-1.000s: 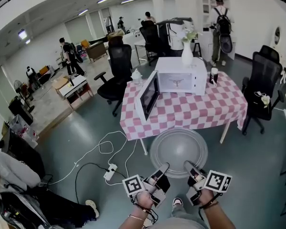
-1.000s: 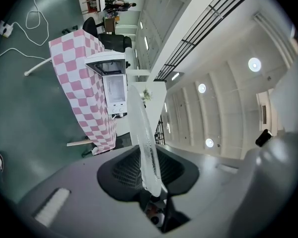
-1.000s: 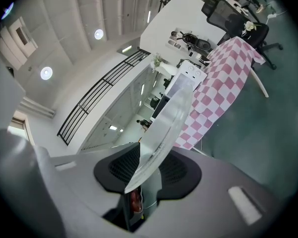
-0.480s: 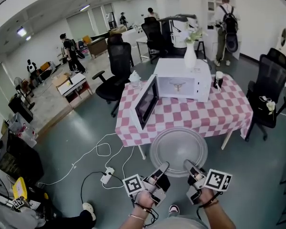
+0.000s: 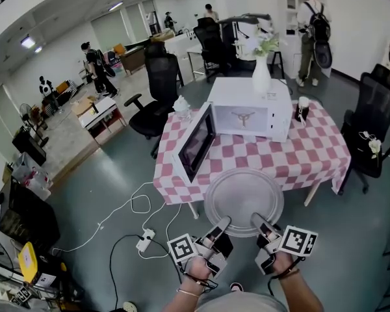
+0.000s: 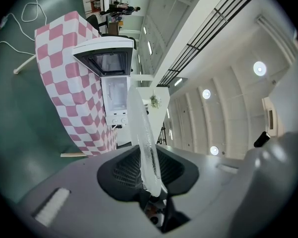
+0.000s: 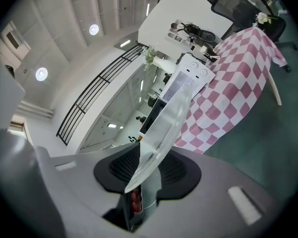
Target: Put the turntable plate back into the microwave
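I carry a round clear glass turntable plate [image 5: 244, 200] held level in front of me, near the table's front edge. My left gripper [image 5: 222, 227] is shut on its near left rim and my right gripper [image 5: 258, 224] on its near right rim. In the left gripper view the plate [image 6: 145, 143] shows edge-on between the jaws, and the right gripper view shows the plate [image 7: 161, 133] the same way. The white microwave [image 5: 250, 117] stands on the pink-checked table [image 5: 312, 158] ahead, its door [image 5: 196, 145] swung open to the left.
A white vase [image 5: 261, 80] with flowers stands on the microwave and a dark bottle [image 5: 303, 109] beside it. Black office chairs [image 5: 162, 90] ring the table. A power strip and white cables [image 5: 146, 239] lie on the floor at left. People stand far back.
I have walked toward the table with the plate held in both grippers; table and microwave now appear closer and the plate's far rim overlaps the table's front edge.
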`<state>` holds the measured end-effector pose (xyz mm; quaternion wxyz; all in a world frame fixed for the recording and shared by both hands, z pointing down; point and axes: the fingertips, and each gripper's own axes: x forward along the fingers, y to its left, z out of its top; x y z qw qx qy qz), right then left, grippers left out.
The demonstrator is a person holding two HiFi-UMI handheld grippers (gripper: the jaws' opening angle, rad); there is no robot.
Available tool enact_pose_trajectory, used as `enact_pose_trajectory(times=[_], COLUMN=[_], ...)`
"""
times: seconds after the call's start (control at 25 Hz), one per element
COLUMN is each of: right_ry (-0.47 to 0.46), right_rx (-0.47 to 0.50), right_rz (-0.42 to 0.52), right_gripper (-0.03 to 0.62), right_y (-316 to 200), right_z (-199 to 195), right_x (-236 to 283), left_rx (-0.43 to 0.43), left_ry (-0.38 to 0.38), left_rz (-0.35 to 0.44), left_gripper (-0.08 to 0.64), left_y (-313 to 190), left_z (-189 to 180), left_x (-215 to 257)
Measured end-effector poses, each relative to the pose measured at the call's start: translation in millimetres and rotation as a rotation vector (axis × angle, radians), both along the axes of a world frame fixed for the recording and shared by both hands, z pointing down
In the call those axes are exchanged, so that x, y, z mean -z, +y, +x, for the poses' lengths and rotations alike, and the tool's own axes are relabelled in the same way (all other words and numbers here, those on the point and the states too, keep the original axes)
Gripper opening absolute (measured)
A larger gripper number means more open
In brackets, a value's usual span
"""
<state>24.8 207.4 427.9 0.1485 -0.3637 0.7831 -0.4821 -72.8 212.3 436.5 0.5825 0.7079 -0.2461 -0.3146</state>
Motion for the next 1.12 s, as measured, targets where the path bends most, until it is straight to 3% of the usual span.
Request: enact_pose_trajectory(times=[0.28, 0.44, 0.6, 0.8, 0.92, 1.12], right_ry=[0.005, -0.025, 0.026, 0.028, -0.005, 0.034], right_rx=[0.003, -0.023, -0.016, -0.041, -0.080, -0.071], right_rz=[0.000, -0.064, 0.006, -0.018, -0.091, -0.048], right_gripper=[0.098, 0.098, 0.098, 0.098, 0.098, 0.098], right_y=[-30.2, -54.3, -97.4, -151.6, -180.8, -233.7], right_z=[-0.2, 2.9, 7.4, 14.8, 18.1, 20.7], right_x=[-5.2, -15.8, -11.7, -14.3, -18.2, -17.2], left_rx=[0.001, 0.001, -0.018, -0.045, -0.053, -0.067], left_ry=[-0.010, -0.030, -0.009, -0.012, 0.000, -0.002], left_rz=[-0.006, -0.004, 0.000, -0.010, -0.013, -0.037], left_gripper=[0.075, 0.075, 0.075, 0.075, 0.075, 0.075], left_y=[-30.1, -57.5, -98.2, -154.9, -189.3, -239.1], left_z=[-1.0, 2.0, 7.7, 15.1, 18.0, 20.6], left_x=[-4.7, -11.0, -12.4, -13.7, -13.0, -18.2])
